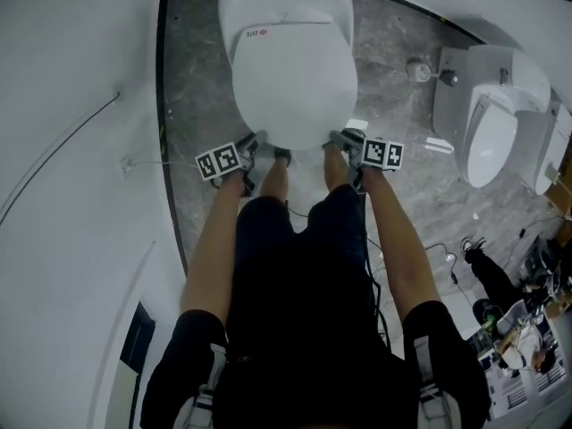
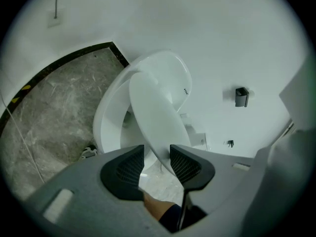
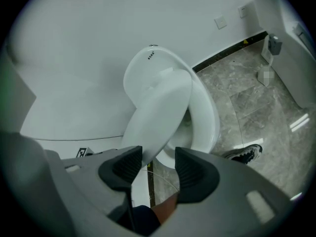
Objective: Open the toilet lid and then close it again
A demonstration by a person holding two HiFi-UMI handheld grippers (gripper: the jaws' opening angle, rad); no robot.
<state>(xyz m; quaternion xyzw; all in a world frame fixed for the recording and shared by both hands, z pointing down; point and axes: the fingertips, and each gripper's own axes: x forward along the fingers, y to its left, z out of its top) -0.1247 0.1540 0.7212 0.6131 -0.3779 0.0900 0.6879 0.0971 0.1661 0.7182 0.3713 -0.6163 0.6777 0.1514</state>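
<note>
Claws released: left gripper [image 1: 268,148] and right gripper [image 1: 344,139] straddle part-raised toilet lid [image 1: 290,74] rim, unclamped. Second toilet [image 1: 490,132] well right; shoe [image 3: 245,154] beside bowl [image 3: 206,117].

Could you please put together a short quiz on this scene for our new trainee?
1. True or false: the toilet lid lies flat shut.
2. What sits between the open jaws of the left gripper? A the lid's front edge; B a brush; C nothing.
3. Which other gripper is at the lid's front edge?
Key: 1 false, it is tilted up; 2 A; 3 the right gripper.
</note>
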